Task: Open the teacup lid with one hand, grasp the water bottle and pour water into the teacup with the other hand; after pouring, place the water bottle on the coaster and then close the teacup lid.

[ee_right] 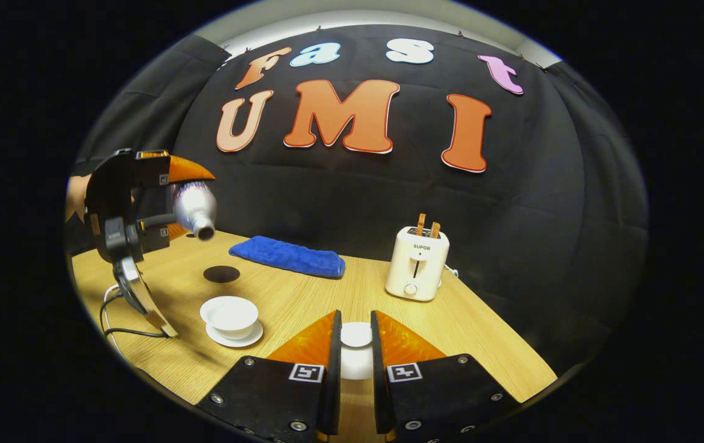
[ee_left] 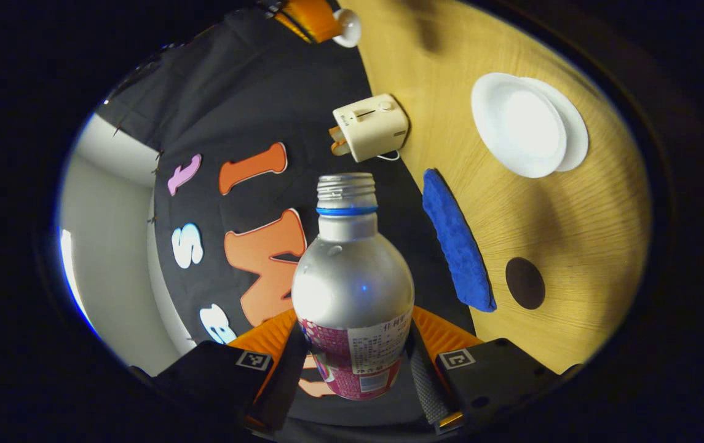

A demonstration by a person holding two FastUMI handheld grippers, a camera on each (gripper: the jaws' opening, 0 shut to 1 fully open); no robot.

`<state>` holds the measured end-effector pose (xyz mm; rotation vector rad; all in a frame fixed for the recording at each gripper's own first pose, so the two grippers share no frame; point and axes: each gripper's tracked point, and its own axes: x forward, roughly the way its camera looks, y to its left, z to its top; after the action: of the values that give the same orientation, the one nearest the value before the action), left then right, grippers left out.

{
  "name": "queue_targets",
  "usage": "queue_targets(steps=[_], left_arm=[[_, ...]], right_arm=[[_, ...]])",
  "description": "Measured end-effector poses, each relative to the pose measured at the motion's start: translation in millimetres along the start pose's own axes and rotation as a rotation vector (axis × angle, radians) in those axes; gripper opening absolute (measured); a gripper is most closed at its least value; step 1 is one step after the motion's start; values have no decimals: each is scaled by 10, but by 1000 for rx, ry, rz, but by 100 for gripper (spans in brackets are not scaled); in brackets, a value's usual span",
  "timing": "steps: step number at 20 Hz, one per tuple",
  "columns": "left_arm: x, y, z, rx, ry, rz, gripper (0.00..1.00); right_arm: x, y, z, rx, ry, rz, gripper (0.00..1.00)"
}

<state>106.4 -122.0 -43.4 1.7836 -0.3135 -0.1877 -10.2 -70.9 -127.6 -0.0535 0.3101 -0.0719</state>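
— Where's the bottle (ee_left: 352, 289)?

— Centre of my left view, clamped in the left gripper (ee_left: 355, 357), tipped over the cup (ee_right: 229, 315) at lower left of the right view.

— And the lid (ee_right: 356, 335)?

— Pinched in the right gripper (ee_right: 355, 344), off to the side. I'd line the bottle's mouth over the cup, then tilt slowly.

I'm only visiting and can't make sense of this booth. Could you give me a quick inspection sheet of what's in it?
Surface: wooden table, bare between items.
Job's things: open teacup on its saucer; bottle uncapped, tilted; dark coaster; white lid.
Clutter: blue cloth; toaster.
Grippers: left gripper clamps the bottle; right gripper holds the lid between its jaws.
Cables: black cable at the table's edge.
Surroundings: black cloth wall.
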Motion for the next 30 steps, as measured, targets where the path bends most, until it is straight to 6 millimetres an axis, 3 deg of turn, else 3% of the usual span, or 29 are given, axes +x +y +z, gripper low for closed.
queue_targets(steps=[1,3,5,6,7,9,10,14,19,20,21,22,25,27,30], left_arm=[[-8,58,-41,-53,2,16,80],[-16,185,-117,-154,11,55,83],[-36,317,-206,-248,20,106,79],[-33,378,-246,-297,26,134,83],[-36,437,-284,-346,26,163,79],[-52,587,-408,-449,31,226,87],[-36,631,-453,-502,31,249,83],[-97,851,-736,-775,56,333,83],[-43,815,-901,-1175,54,353,82],[-8,819,-935,-1248,52,350,87],[14,788,-954,-1310,52,347,78],[39,770,-968,-1365,52,345,82],[273,670,-1029,-1525,69,334,82],[346,491,-1053,-1635,91,300,78],[393,156,-1104,-1761,141,256,82]], right_arm=[[6,29,22,1,-3,4,23],[25,104,75,4,-11,16,23],[47,156,148,-2,-25,20,23],[48,193,194,-6,-33,23,23],[52,223,226,-10,-38,28,23],[60,298,317,-20,-51,36,23],[59,336,357,-27,-59,43,23],[48,462,537,-42,-92,67,23],[6,624,794,-26,-139,113,23],[-5,639,835,-23,-147,118,23],[-12,657,880,-20,-155,126,23],[-26,671,919,-16,-165,130,23],[-66,676,1045,-8,-189,139,23],[-68,640,1019,-24,-193,135,23],[-98,584,944,-18,-177,138,23]])
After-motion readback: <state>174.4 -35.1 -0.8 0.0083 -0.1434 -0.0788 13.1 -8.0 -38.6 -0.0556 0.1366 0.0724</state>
